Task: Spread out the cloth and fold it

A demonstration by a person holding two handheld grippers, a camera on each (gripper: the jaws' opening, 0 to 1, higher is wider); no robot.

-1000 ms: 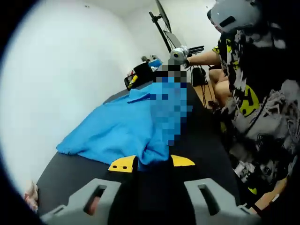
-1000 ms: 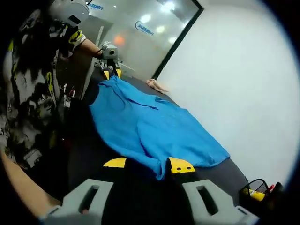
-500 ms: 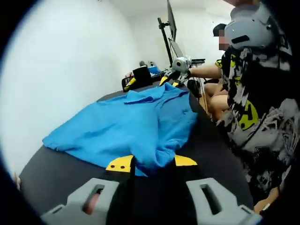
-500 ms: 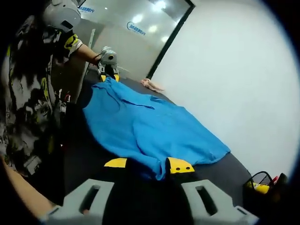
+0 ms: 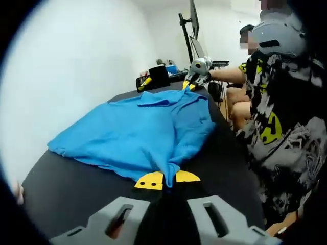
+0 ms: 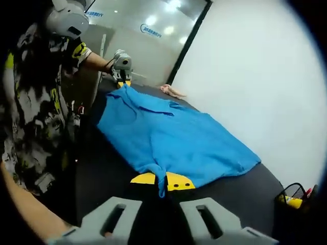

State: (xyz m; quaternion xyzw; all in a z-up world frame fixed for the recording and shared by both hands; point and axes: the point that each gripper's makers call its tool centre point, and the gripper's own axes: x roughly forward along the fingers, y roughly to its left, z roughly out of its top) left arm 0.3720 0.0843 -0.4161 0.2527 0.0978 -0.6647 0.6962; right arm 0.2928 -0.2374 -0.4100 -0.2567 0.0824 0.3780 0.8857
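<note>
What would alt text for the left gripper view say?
The left gripper pinches a corner of a blue cloth spread on a dark table; the right gripper holds its far end, beside a person in a patterned shirt.

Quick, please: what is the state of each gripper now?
Left gripper: closed, pinching one end of the blue cloth.
Right gripper: closed, pinching the opposite end of the blue cloth.

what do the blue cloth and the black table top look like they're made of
The blue cloth looks like soft, matte woven or knit fabric: it drapes, wrinkles and bunches where the left gripper and right gripper pinch it. The table top looks smooth, matte and black, perhaps a mat or laminate; the pictures leave that open.
</note>
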